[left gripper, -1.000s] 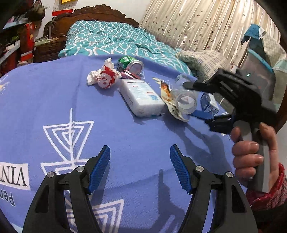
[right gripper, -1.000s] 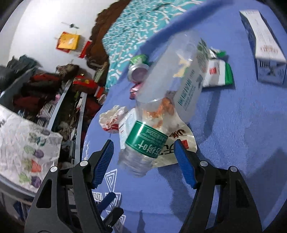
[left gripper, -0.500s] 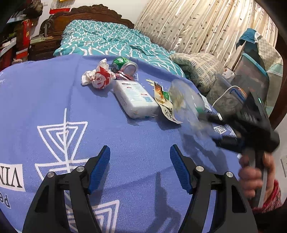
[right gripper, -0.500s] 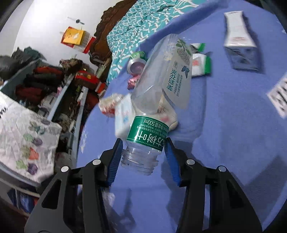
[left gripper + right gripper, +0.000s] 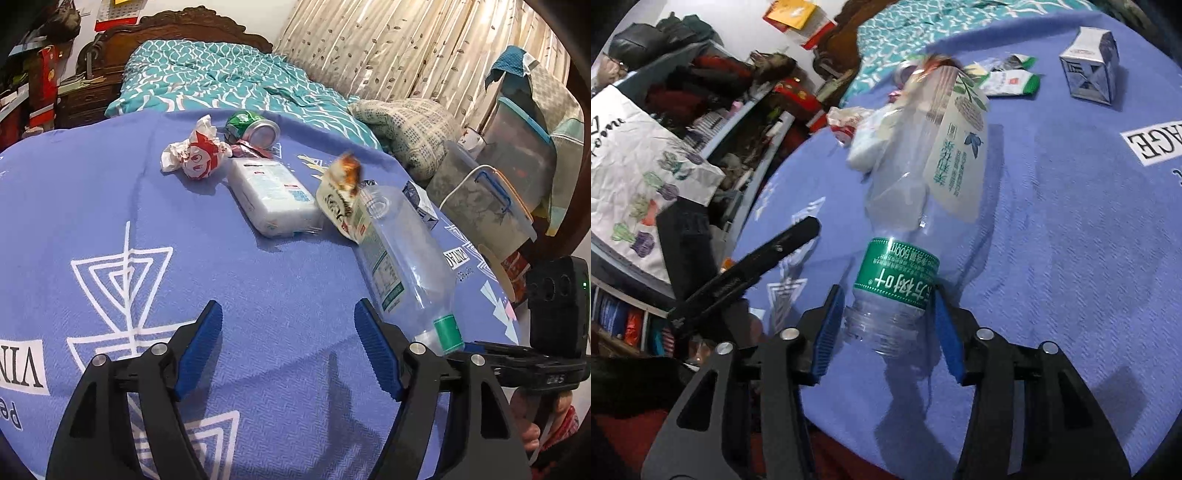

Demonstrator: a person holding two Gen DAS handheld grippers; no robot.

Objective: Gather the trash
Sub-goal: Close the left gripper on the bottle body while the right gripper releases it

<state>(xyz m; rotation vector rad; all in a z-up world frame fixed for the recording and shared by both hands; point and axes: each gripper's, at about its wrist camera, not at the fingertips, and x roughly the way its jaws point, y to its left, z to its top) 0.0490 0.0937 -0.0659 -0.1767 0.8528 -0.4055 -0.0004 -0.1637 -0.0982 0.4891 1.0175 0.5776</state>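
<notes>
An empty clear plastic bottle [image 5: 916, 206] is held off a blue blanket [image 5: 1071, 240], its neck between the jaws of the right gripper [image 5: 886, 325], which are opening though the pads still touch it. The left gripper [image 5: 288, 350] hovers with jaws open and empty, opening wider. The bottle looks light, thin-walled and slippery; the ridged neck seems the firmest hold.
</notes>
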